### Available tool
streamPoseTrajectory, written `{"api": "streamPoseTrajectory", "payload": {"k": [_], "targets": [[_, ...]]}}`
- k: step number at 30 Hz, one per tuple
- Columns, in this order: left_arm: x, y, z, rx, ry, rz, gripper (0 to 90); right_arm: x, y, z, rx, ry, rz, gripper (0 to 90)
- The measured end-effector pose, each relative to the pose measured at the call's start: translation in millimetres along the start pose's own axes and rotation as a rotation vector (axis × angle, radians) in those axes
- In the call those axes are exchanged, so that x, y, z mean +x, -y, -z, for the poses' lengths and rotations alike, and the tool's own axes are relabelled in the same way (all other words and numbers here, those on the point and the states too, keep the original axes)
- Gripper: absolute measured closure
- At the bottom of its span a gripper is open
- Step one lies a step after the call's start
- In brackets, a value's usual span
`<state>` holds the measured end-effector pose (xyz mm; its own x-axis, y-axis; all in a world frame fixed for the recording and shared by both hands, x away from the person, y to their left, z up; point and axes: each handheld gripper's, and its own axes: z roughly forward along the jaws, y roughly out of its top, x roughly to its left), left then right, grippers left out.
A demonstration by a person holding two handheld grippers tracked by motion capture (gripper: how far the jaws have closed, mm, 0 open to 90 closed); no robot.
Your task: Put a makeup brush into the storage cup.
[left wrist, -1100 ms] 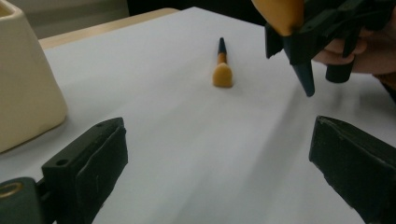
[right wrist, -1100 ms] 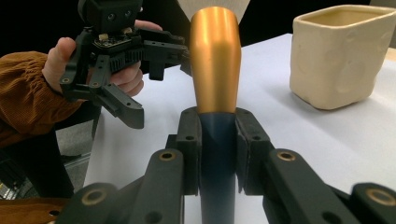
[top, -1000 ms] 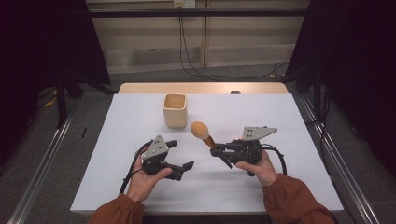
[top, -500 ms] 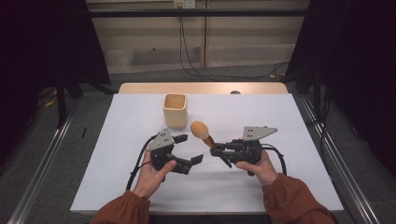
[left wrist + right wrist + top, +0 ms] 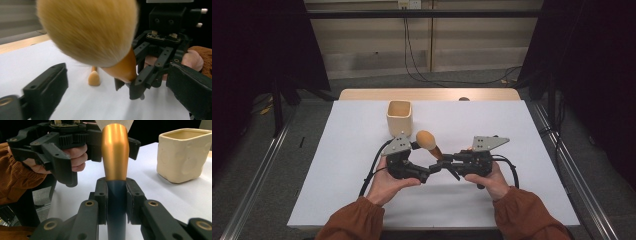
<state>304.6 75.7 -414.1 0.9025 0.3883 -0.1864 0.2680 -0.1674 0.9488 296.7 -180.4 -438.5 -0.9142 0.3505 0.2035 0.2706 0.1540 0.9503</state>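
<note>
Change since the earlier frame: the left gripper (image 5: 428, 172) is travelling inward toward the brush (image 5: 428, 141), its jaws now flanking the handle just below the bristles; the right gripper (image 5: 447, 162) is keeping its place.

Item: make-up brush, soft tan bristle head (image 5: 87, 30), copper collar (image 5: 115, 152), dark handle (image 5: 116, 202). Location: raised above the white table (image 5: 512, 130), near the cream cup (image 5: 400, 117).

Grip: right gripper is clamping the dark handle tight. Left gripper is standing wide, pads apparently not touching, though blur makes this uncertain.

Handling: likely light and stiff along the handle; the glossy collar looks slippery; bristles are soft and crush easily. Best hold: the handle, not the head.
</note>
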Motion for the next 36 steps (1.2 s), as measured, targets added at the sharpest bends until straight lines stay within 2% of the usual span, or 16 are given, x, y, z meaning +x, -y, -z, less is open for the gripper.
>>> {"api": "streamPoseTrajectory", "payload": {"k": [4, 7, 9, 14, 18, 21, 24, 27, 36], "targets": [[-0.1, -0.5, -2.4, -0.016, -0.003, 0.022, 7.7, 0.4, 1.0, -1.0, 0.004, 0.002, 0.001, 75.0], [1.0, -1.0, -3.2, -0.047, -0.016, 0.034, 17.6, 0.8, 0.7, -1.3, -0.002, 0.005, 0.005, 75.0], [1.9, -1.2, -3.4, -0.069, -0.01, 0.058, 22.8, 1.0, 0.1, -0.8, -0.011, 0.011, 0.007, 75.0], [4.3, 0.5, -4.9, -0.064, -0.014, 0.057, 32.6, 0.7, 0.6, -0.1, -0.018, 0.017, 0.003, 75.0], [5.5, 1.6, -6.6, -0.065, -0.008, 0.079, 38.9, 0.0, 0.6, -0.1, -0.024, 0.022, -0.002, 75.0], [6.2, 1.9, -6.6, -0.083, -0.005, 0.103, 41.8, -0.1, -1.7, -1.1, -0.03, 0.03, -0.002, 74.9], [6.6, 2.0, -7.0, -0.081, 0.015, 0.109, 48.9, -0.2, -1.1, -1.7, -0.031, 0.03, -0.006, 74.9], [6.2, 2.1, -9.8, -0.084, 0.027, 0.138, 56.3, -1.8, -0.1, -1.2, -0.031, 0.037, -0.011, 74.9], [4.7, 1.5, -9.1, -0.085, 0.048, 0.125, 61.7, -1.2, 0.7, -1.7, -0.028, 0.035, -0.011, 74.7]]}}
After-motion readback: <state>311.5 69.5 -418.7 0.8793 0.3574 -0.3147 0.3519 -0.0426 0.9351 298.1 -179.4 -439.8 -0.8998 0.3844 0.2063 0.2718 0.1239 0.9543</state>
